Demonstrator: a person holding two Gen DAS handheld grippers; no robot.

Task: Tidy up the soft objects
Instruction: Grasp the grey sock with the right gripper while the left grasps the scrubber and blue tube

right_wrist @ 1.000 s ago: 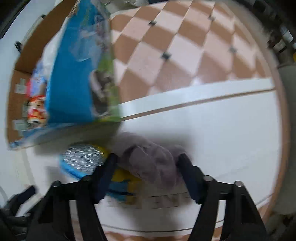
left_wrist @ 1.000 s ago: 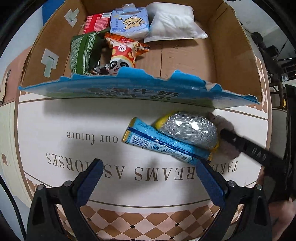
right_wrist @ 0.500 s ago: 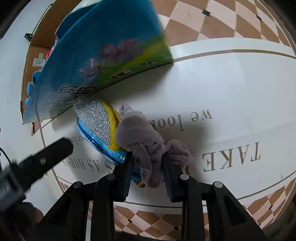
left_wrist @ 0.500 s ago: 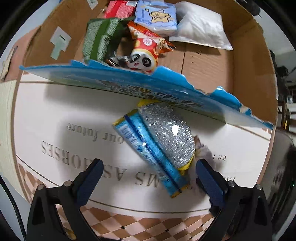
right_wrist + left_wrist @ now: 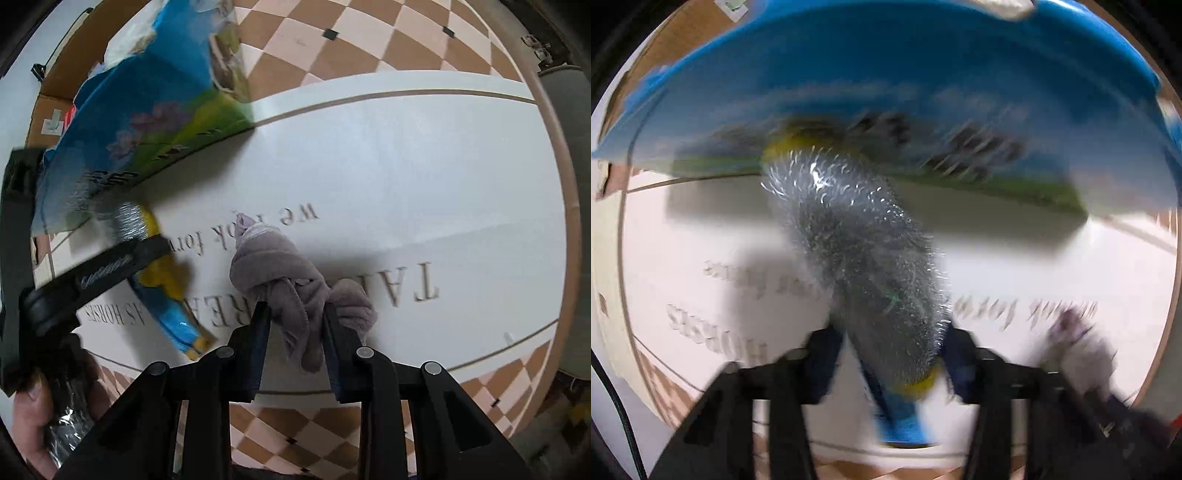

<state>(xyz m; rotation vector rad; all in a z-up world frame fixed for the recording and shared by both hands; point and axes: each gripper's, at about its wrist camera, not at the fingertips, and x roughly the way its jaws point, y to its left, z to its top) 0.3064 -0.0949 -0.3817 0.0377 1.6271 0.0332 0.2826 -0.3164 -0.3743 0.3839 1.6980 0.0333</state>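
My left gripper is closed around a packaged silver scouring sponge with yellow edges and a blue card; the view is blurred. The sponge pack also shows in the right wrist view, with the left gripper's finger across it. My right gripper is shut on a knotted mauve cloth, which rests on the white mat. The cloth shows faintly at the lower right of the left wrist view.
A large blue and green printed bag leans over the cardboard box behind the sponge; it fills the top of the left wrist view. The white mat has printed lettering and lies on a brown checked floor.
My left gripper has moved forward and closed around the sponge pack. My right gripper stays shut on the cloth and has drawn it slightly away from the sponge.
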